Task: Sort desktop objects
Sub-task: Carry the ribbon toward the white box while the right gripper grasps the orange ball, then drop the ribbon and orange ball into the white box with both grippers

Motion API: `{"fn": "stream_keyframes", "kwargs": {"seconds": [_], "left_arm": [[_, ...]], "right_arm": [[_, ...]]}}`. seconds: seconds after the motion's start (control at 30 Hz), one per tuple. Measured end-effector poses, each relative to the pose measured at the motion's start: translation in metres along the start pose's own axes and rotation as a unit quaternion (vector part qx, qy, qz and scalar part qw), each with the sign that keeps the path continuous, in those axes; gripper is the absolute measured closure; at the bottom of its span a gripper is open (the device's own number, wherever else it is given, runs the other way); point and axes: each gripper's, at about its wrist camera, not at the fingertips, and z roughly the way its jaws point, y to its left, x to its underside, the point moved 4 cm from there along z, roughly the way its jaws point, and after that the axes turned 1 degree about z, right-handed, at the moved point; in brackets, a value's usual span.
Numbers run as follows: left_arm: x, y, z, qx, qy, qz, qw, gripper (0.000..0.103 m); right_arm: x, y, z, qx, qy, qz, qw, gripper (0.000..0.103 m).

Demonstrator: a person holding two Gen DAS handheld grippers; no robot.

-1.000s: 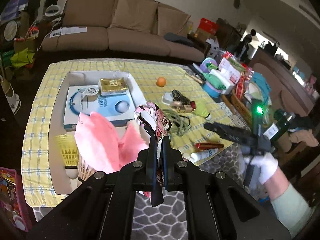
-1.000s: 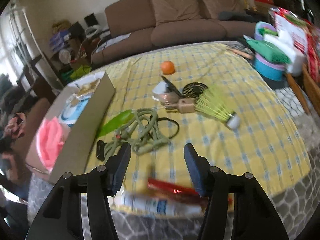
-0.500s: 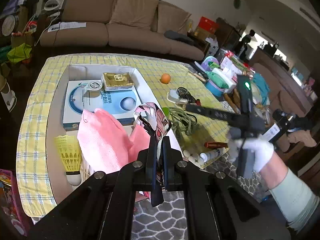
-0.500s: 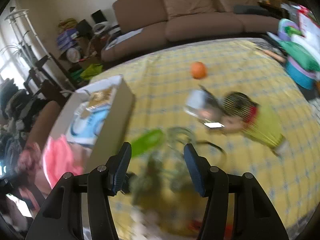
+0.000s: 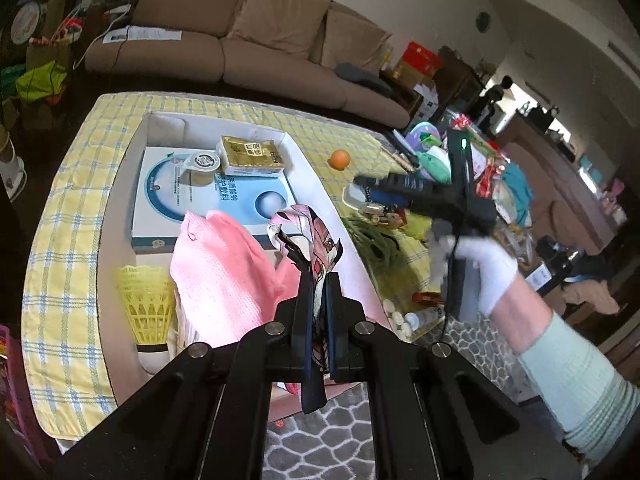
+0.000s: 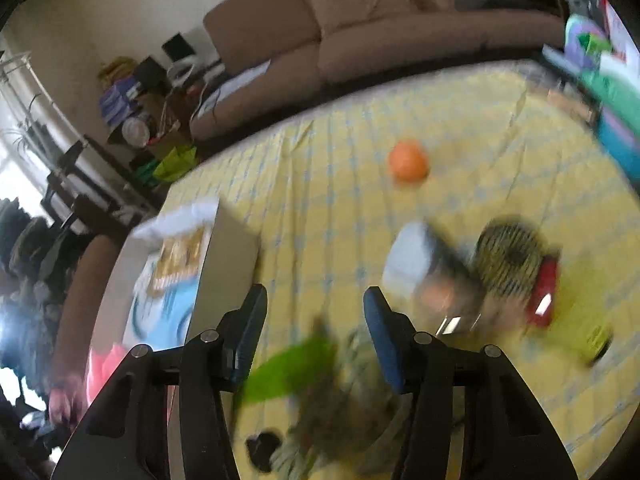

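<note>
Silky scarf [image 5: 308, 232] hangs clamped in my left hand-held gripper [image 5: 316, 308] above the box [image 5: 320, 188]; my right hand-held gripper [image 6: 316, 332] gapes empty; releasing crookedly could drape it overboard.

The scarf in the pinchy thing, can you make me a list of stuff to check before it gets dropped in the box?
1. Left gripper jaws clamped on the scarf: ok.
2. Scarf over the white box: ok.
3. Free landing spot: not ok, the pink cloth lies right beneath.
4. Right gripper out of the way, open over the yellow tablecloth: ok.
5. Scarf tail below the jaws clear of the box edge: cannot tell.
</note>
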Motion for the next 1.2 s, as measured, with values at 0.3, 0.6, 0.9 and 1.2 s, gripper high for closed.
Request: {"fn": "stream_keyframes", "kwargs": {"seconds": [0.3, 0.6, 0.9, 1.2], "left_arm": [[-0.004, 0.011, 0.009, -0.005, 0.006, -0.011, 0.9999, 0.098], [-0.011, 0.029, 0.002, -0.01, -0.001, -0.03, 0.9995, 0.098], [-0.013, 0.039, -0.01, -0.017, -0.009, -0.043, 0.9989, 0.098], [0.004, 0.029, -0.006, -0.013, 0.017, -0.034, 0.9992, 0.098]], "right_arm": [[-0.085, -0.02, 0.059, 0.135, 0.026, -0.073, 0.988, 0.048], [-0.087, -0.041, 0.127, 0.201, 0.102, -0.107, 0.968, 0.064], [-0.076, -0.009, 0.056, 0.124, 0.059, -0.108, 0.985, 0.064], [0.02, 0.132, -0.033, -0.06, 0.087, -0.198, 0.974, 0.064]]}}
